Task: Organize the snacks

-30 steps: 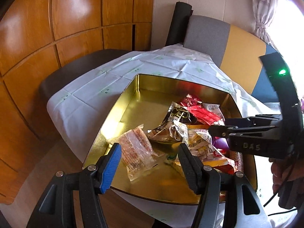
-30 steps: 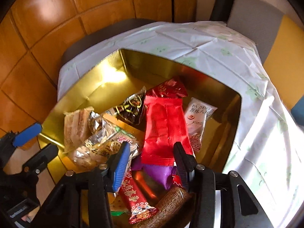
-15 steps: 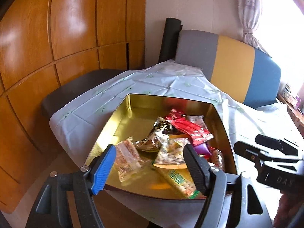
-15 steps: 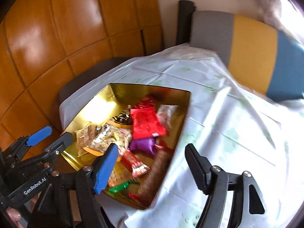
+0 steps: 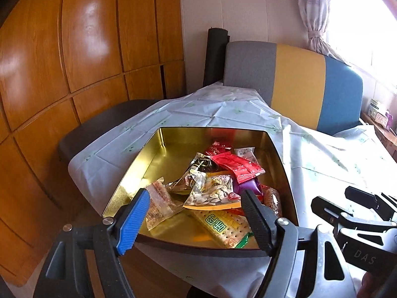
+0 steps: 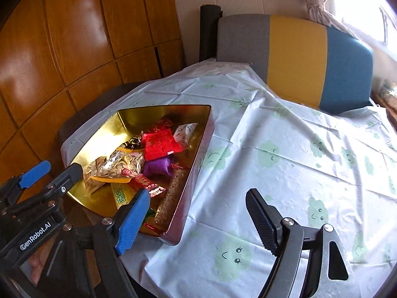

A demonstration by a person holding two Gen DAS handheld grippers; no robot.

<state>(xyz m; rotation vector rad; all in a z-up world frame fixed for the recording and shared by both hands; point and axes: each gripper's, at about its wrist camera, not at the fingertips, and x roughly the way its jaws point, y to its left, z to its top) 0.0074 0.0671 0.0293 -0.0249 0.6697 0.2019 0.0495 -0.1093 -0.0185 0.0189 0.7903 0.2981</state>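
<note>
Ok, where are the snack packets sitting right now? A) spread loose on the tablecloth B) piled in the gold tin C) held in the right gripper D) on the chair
B: the snack packets lie heaped inside the gold tin, none on the tablecloth.

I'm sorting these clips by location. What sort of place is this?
Most likely a home dining corner. A table under a plastic tablecloth printed with green clouds holds a gold tin of snacks, with a padded bench back, wooden wall panels and a curtained window around it.
</note>
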